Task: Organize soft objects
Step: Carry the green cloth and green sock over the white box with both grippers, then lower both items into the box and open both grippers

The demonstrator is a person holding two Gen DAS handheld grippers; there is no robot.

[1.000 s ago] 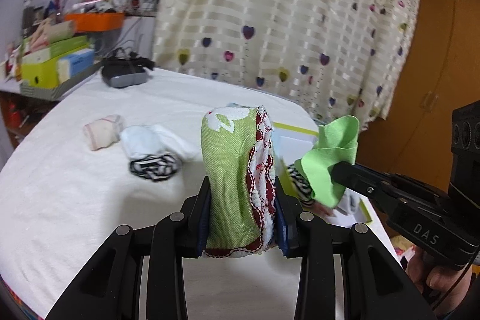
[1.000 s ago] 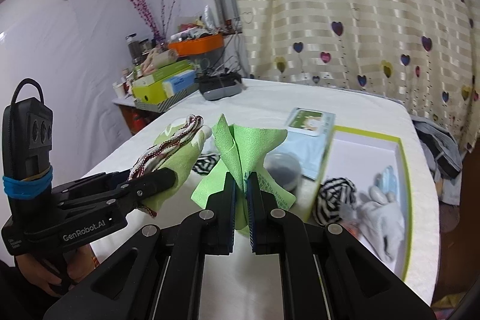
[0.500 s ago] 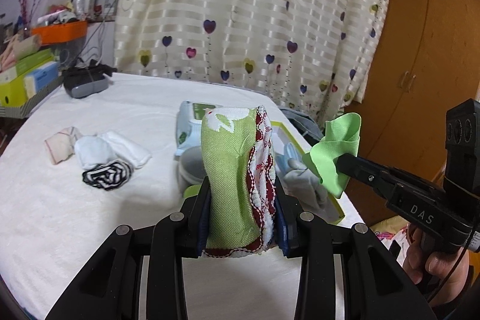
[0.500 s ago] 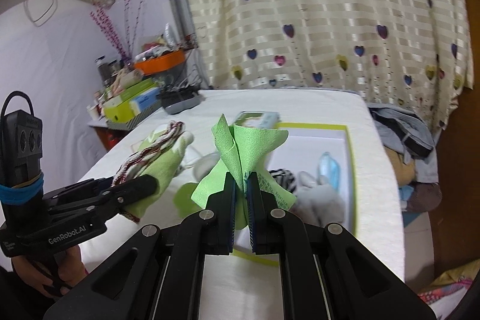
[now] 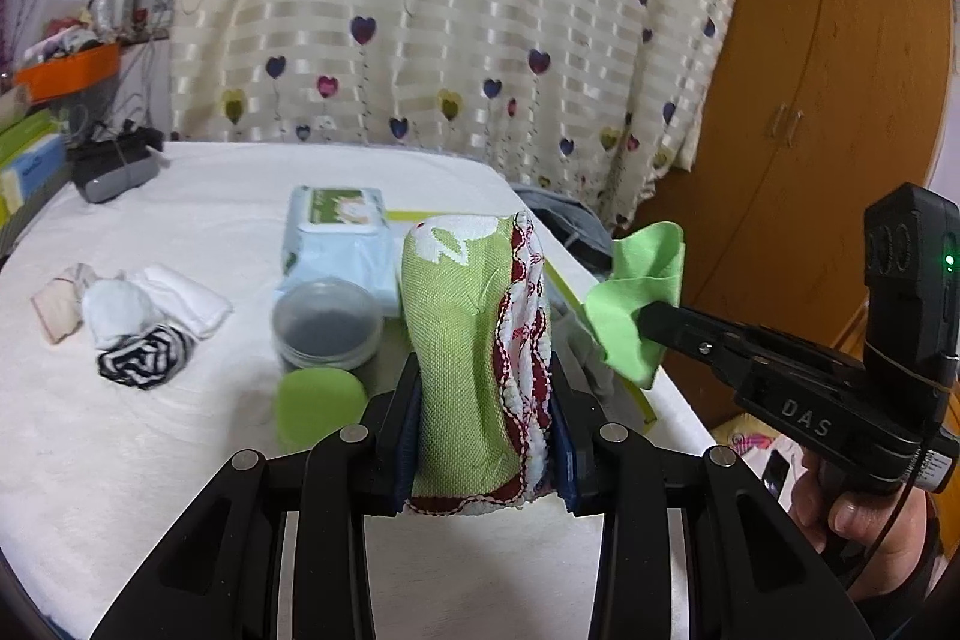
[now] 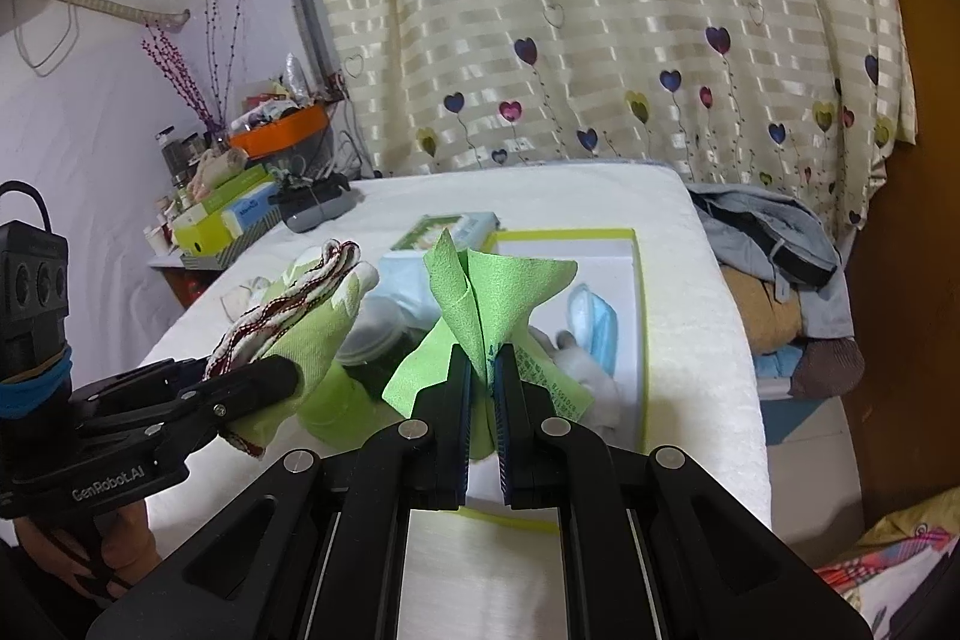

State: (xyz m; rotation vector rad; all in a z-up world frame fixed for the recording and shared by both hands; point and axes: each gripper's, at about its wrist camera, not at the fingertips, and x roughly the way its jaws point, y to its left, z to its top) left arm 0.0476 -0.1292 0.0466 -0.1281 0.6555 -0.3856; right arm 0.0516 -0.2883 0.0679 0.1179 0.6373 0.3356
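The left gripper point(image 5: 483, 430) clamps a folded green towel with red-and-white trim point(image 5: 474, 340) upright between its fingers. Beside it, the right gripper point(image 6: 483, 376) pinches a thin lime-green cloth point(image 6: 486, 292), fingers closed tight. Both hang above the white worktop point(image 5: 150, 448), where a lidded round container point(image 5: 327, 322), a wet-wipes pack point(image 5: 339, 244) and rolled socks point(image 5: 144, 355) lie beyond.

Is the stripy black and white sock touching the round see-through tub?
Apart. The left wrist view shows bare white bedding between the striped sock and the clear tub.
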